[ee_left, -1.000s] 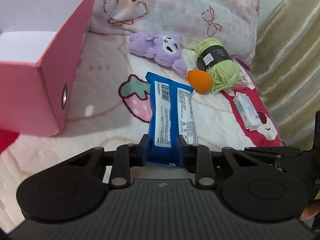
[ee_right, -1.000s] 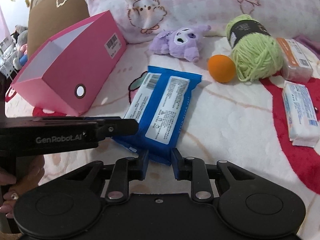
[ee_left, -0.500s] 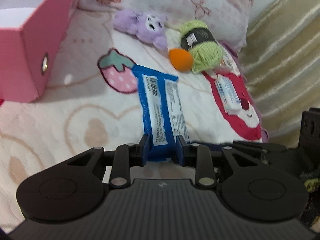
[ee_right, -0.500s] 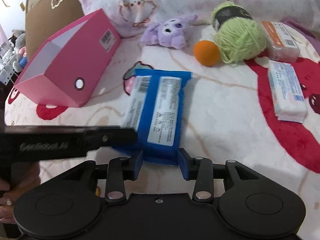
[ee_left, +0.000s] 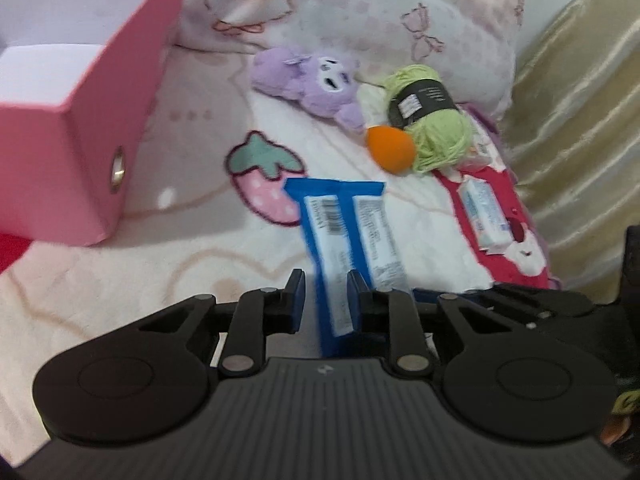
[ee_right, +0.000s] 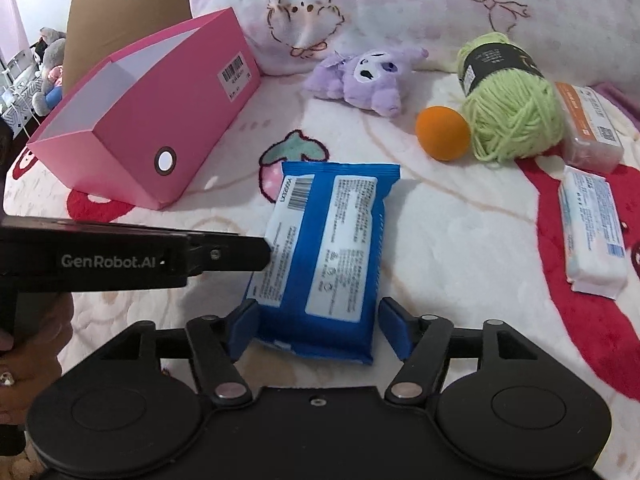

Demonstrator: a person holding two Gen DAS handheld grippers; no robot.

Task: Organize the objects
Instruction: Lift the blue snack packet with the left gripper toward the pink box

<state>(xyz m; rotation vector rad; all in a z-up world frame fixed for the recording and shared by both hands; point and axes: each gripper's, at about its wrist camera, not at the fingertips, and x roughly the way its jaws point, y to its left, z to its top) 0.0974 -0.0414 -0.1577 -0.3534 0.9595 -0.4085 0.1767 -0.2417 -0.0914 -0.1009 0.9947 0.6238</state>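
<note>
1. A bed covered with a pale quilted blanket point(ee_right: 460, 240) printed with strawberries and red patches carries everything here; a pink-and-white patterned pillow point(ee_right: 400, 12) lies along its far edge.
2. Nearest in the right wrist view, the right claw point(ee_right: 318, 330) is opening, its blue pads standing either side of the near end of the blue packet point(ee_right: 324, 256) without pressing on it.
3. The left claw point(ee_left: 326, 300) is shut on that same blue packet point(ee_left: 344, 240), pinching a thin fold of its edge (the view from this side is blurred); in the right wrist view its black body reaches in from the left and meets the packet's left edge.
4. A hand point(ee_right: 24, 356) at the left border holds the left claw's grip.
5. The packet lies label-up, its far end just beside a printed strawberry.
6. To the right, well apart, lies a white tissue pack point(ee_right: 594, 232) on a red patch, and beyond it an orange-labelled clear box point(ee_right: 590, 124).
7. Farther off, an orange ball point(ee_right: 442, 133) touches a green yarn skein point(ee_right: 512, 108).
8. A purple plush toy point(ee_right: 368, 80) rests by the pillow.
9. At far left stands an open pink box point(ee_right: 160, 120), its inside white.
</note>
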